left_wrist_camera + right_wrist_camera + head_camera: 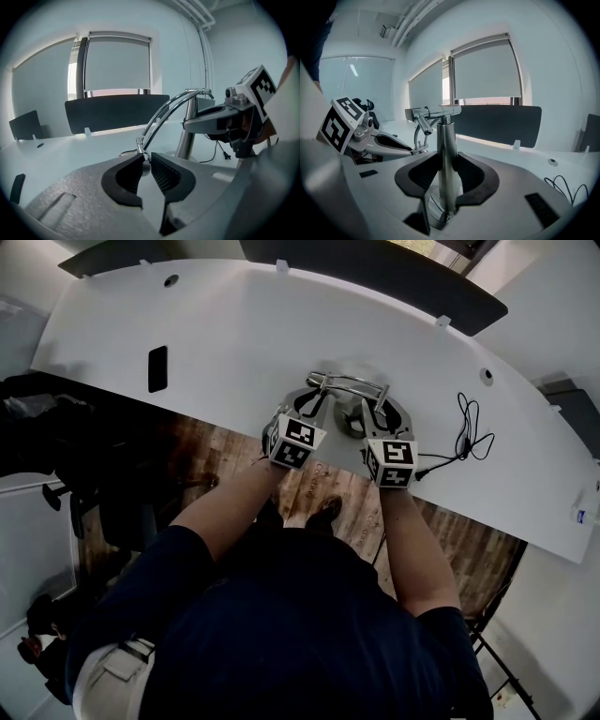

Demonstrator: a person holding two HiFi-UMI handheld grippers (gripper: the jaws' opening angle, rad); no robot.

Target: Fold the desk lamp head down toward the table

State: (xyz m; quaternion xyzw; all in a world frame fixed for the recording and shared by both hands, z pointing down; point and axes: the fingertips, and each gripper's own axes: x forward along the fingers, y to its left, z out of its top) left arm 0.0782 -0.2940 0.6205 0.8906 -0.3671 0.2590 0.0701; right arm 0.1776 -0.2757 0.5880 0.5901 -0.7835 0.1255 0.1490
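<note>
From the head view, the desk lamp (349,382) stands on the white table (234,329) near its front edge, with the left gripper (314,404) and right gripper (371,414) both at it, side by side; a black cable (469,430) lies coiled on the table just to the right. In the left gripper view, the left gripper (146,158) has its jaws drawn almost together, pinched on the thin chrome tip of the lamp head (161,115), whose paired curved rods arc from the top of the upright lamp post (189,131) down to the pads; the right gripper (220,123) shows at the right beside the post, and a dark divider panel (115,112) runs along the table's far edge. In the right gripper view, the right gripper (446,161) is clamped on the lamp post (446,140), one dark pad pressed on each side of the upright chrome tube (low down, just above its base), while the left gripper (412,150) reaches in from the left below the joint at the post's top
</note>
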